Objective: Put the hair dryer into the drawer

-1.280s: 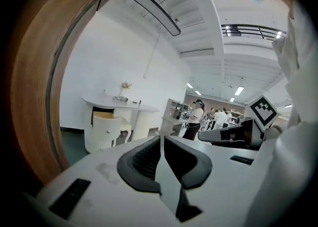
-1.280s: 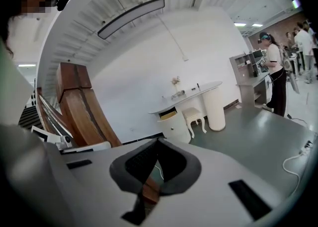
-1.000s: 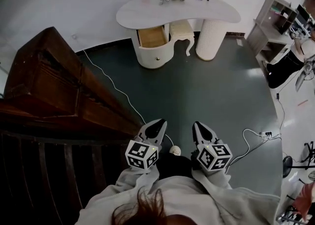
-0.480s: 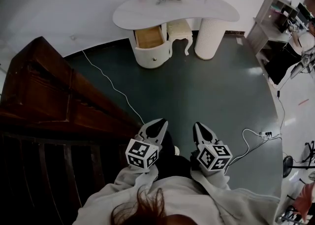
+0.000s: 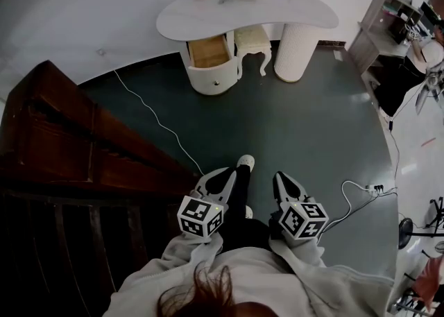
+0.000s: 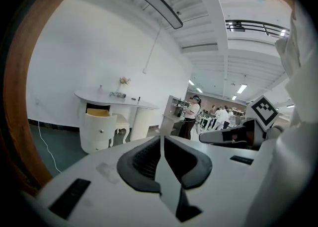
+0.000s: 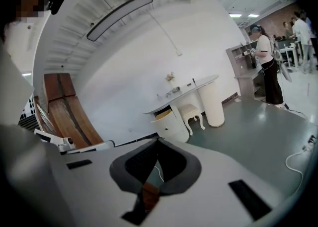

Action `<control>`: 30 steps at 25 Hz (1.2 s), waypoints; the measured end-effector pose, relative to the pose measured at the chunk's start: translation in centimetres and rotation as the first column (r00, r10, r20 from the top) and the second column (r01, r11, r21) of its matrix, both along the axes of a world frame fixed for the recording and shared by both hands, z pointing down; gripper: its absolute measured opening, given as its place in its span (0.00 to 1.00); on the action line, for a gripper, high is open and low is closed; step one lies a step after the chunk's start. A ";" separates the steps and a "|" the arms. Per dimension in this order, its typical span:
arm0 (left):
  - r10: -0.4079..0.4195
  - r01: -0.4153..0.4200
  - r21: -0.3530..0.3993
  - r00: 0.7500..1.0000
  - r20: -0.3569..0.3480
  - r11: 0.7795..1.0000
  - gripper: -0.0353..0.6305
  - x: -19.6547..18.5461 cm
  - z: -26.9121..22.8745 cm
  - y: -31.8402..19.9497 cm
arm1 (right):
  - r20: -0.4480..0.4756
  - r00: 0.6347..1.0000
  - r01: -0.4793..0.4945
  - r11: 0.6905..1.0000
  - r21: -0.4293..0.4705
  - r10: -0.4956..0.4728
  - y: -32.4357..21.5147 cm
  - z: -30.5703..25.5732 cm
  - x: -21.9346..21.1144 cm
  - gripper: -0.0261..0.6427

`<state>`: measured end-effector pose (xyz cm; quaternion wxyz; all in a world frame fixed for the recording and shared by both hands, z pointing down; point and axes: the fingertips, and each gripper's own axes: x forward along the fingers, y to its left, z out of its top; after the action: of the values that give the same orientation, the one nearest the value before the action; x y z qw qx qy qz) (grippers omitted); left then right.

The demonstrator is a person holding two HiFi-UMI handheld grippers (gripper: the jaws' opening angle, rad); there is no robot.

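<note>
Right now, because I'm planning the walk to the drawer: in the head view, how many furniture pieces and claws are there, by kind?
White dressing table: 1
White stool: 1
Dark wooden cabinet: 1
Shelf unit: 1
Claws: 2, the left claw and the right claw
Total: 6

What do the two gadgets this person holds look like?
The left gripper and right gripper are pale grey wedges tapering to two jaws lined with dark ribbed pads. Each carries a cube of black-and-white square markers. Their sleeves are light grey.
</note>
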<state>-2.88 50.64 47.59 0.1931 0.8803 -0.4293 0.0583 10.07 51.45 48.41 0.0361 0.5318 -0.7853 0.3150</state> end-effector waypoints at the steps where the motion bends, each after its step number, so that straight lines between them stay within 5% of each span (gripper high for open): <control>1: 0.003 -0.003 -0.002 1.000 -0.001 1.000 0.10 0.2 0.0 -0.3 | 0.000 1.000 -0.007 1.000 0.001 0.007 -0.3 -0.1 0.4 0.11; 14: 0.033 -0.033 -0.002 0.999 -0.003 0.999 0.10 2.5 -0.1 -6.6 | 0.016 0.998 -0.056 0.998 -0.002 0.056 -5.7 -0.3 3.1 0.11; 30: 0.049 -0.049 -0.014 0.999 -0.001 0.999 0.10 4.2 -1.6 -20.5 | 0.033 0.997 -0.067 0.998 -0.023 0.068 -19.3 -1.7 4.9 0.11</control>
<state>1.37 30.09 45.96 0.1980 0.8892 -0.4072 0.0658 15.02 32.18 46.70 0.0180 0.5521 -0.7640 0.3334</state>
